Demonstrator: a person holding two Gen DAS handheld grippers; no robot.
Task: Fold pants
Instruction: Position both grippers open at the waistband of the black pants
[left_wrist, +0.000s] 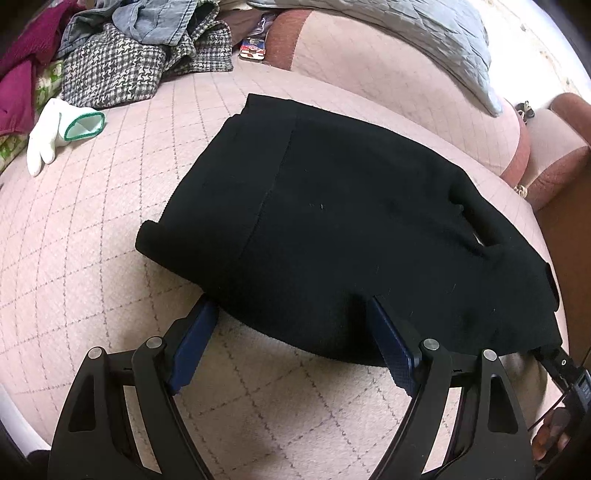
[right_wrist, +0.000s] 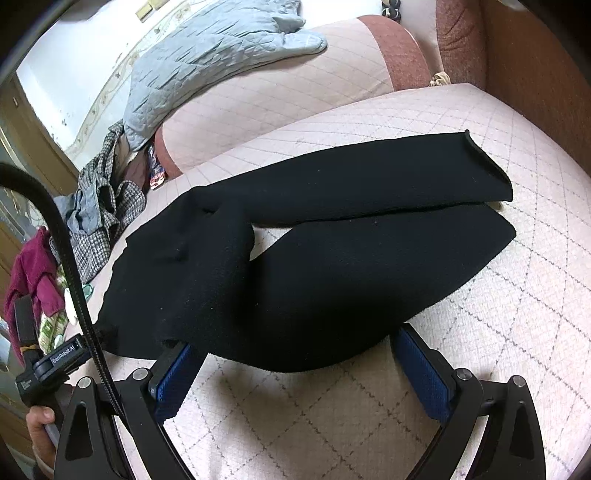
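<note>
Black pants (left_wrist: 351, 221) lie flat on the pink quilted bed cover (left_wrist: 92, 240). In the right wrist view the two legs (right_wrist: 332, 251) lie side by side and reach to the right, hems at the far right. My left gripper (left_wrist: 291, 306) is open, its blue pads at the near edge of the cloth, one on each side of a stretch of that edge. My right gripper (right_wrist: 295, 339) is open too, its pads at the near edge of the near leg. Neither gripper holds the cloth.
A heap of clothes (left_wrist: 140, 55) with a houndstooth garment lies at the back left. A white glove with a green cuff (left_wrist: 55, 129) lies beside it. A grey quilted pillow (left_wrist: 424, 40) rests on the pink bolster (left_wrist: 351, 66). The bed's right edge drops to a brown floor (left_wrist: 565, 236).
</note>
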